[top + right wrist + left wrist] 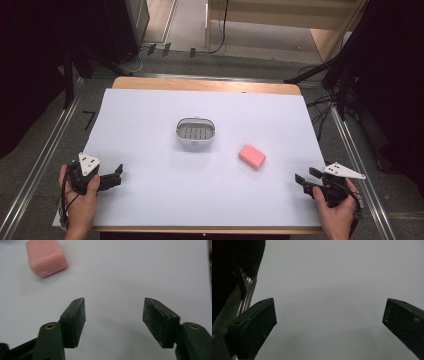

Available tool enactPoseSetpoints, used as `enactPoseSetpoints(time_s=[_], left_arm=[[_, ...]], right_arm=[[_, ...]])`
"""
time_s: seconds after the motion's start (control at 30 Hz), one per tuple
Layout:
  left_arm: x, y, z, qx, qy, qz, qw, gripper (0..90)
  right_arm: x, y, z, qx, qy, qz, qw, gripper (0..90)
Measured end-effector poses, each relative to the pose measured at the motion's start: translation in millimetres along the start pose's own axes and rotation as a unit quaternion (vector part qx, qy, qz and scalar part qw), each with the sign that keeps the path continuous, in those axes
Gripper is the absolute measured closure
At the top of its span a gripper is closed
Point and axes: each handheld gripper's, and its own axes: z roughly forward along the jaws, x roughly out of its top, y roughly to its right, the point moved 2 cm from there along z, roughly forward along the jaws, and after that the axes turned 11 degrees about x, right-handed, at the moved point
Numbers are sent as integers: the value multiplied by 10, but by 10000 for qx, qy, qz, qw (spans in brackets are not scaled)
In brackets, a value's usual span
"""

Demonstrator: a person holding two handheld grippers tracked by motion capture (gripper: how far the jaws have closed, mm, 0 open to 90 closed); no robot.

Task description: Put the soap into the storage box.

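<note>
I'm seeing bare white sheet [150, 190] lying between my right gripper [306, 180] and the pink soap bar [252, 156], nothing blocking that line; the slotted soap dish [195, 133] is sitting mid-table, well apart from the left gripper [116, 176]

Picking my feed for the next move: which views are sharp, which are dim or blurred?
High view: evenly lit, slightly soft; pink soap and soap dish clear, room edges dark. Left gripper view: dim, grey sheet featureless, left tool open. Right gripper view: bright; right tool open, sharp; soap slightly soft.
</note>
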Motion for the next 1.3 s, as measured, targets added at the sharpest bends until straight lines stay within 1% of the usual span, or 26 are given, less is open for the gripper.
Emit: enactPoseSetpoints(time_s=[0.03, 0.07, 0.1, 0.13, 0.17, 0.2, 0.27, 0.43, 0.5, 0.53, 0.6, 0.67, 0.8, 0.83, 0.9, 0.93, 1.07, 1.1, 1.13, 1.23, 1.3], left_arm=[[0, 0, 0, -5, -3, 8, 10000, 0], [0, 0, 0, -5, -3, 8, 10000, 0], [0, 0, 0, -5, -4, 6, 10000, 0], [0, 0, 1, -1, -4, 7, 10000, 0], [0, 0, 1, -1, -4, 7, 10000, 0], [0, 1, 2, -4, -5, 9, 10000, 0], [0, 2, 1, -3, -6, 14, 10000, 0], [0, 2, 2, -10, -10, 25, 10000, 0], [0, 2, 1, -8, -16, 28, 10000, 0], [0, 2, 1, -8, -16, 28, 10000, 0], [1, 3, 1, -12, -15, 28, 10000, 0], [0, 3, 2, -18, -8, 25, 10000, 0], [0, 5, 2, -10, -8, 32, 10000, 0], [1, 5, 2, -13, -11, 31, 10000, 0], [0, 4, 2, -14, -11, 31, 10000, 0], [1, 4, 1, -14, -12, 31, 10000, 0], [0, 4, 3, -15, -3, 25, 10000, 0], [0, 4, 3, -22, -2, 24, 10000, 0], [0, 4, 4, -22, -2, 23, 10000, 0], [0, 4, 4, -23, 1, 22, 10000, 0], [0, 3, 3, -21, -5, 26, 10000, 0]], right_arm=[[42, -39, 32, -48, -174, -147, 9997, 275], [42, -39, 32, -48, -174, -147, 9997, 275], [85, -66, 63, -34, -369, -281, 9989, 204], [111, -81, 89, 17, -482, -326, 9983, 176], [111, -81, 89, 17, -482, -326, 9983, 176], [162, -110, 136, 68, -736, -486, 9961, 148], [222, -136, 186, 73, -951, -598, 9936, 147], [390, -179, 297, 217, -1335, -840, 9872, 141], [454, -184, 326, 251, -1411, -868, 9859, 141], [454, -184, 326, 251, -1411, -868, 9859, 141], [541, -181, 365, 270, -1463, -956, 9842, 142], [585, -185, 387, 275, -1495, -970, 9836, 143], [672, -197, 444, 339, -1601, -1032, 9811, 144], [672, -197, 444, 339, -1601, -1032, 9811, 144], [709, -213, 473, 351, -1660, -1054, 9798, 144], [744, -231, 501, 391, -1695, -1090, 9787, 144], [785, -260, 550, 424, -1735, -1124, 9775, 144], [805, -278, 585, 443, -1788, -1159, 9760, 144], [815, -284, 606, 460, -1802, -1191, 9753, 144], [832, -306, 638, 481, -1854, -1180, 9744, 143], [861, -330, 685, 514, -1914, -1218, 9726, 143]])
